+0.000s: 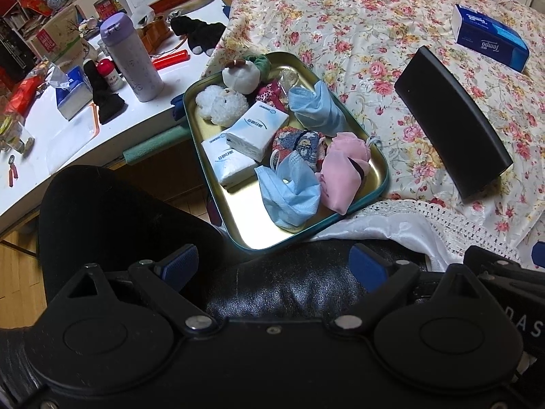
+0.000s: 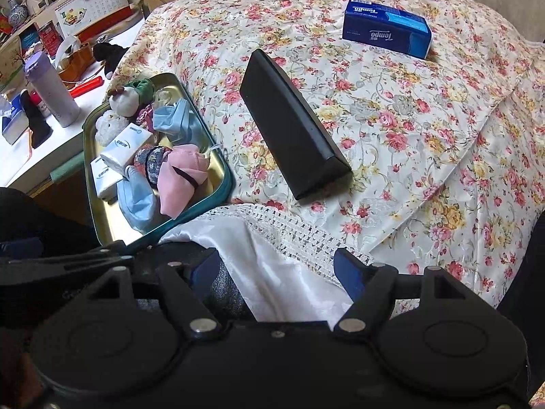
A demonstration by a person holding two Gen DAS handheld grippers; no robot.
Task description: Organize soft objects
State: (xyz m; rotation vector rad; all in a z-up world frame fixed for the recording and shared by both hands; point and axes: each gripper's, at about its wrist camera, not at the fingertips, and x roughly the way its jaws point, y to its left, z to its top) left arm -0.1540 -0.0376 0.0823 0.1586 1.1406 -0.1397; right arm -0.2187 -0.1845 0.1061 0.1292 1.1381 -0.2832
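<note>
A teal-rimmed metal tray (image 1: 252,218) (image 2: 105,218) lies at the near-left edge of the flowered bed. It holds two blue face masks (image 1: 289,194) (image 2: 138,201), a pink mask (image 1: 340,173) (image 2: 180,177), two white tissue packs (image 1: 252,133) (image 2: 124,148), small plush toys (image 1: 221,102) (image 2: 112,124) and patterned fabric pieces (image 1: 299,143). My left gripper (image 1: 272,262) hangs open, near of the tray, over a black leathery surface. My right gripper (image 2: 277,272) stands open above white satin cloth (image 2: 282,283) at the bed's lace edge. Neither holds anything.
A long black case (image 1: 453,122) (image 2: 293,122) lies on the bedspread right of the tray. A blue tissue box (image 1: 490,37) (image 2: 386,29) sits farther back. The white desk (image 1: 51,136) to the left is crowded with a purple flask (image 1: 131,58), a tissue box and clutter.
</note>
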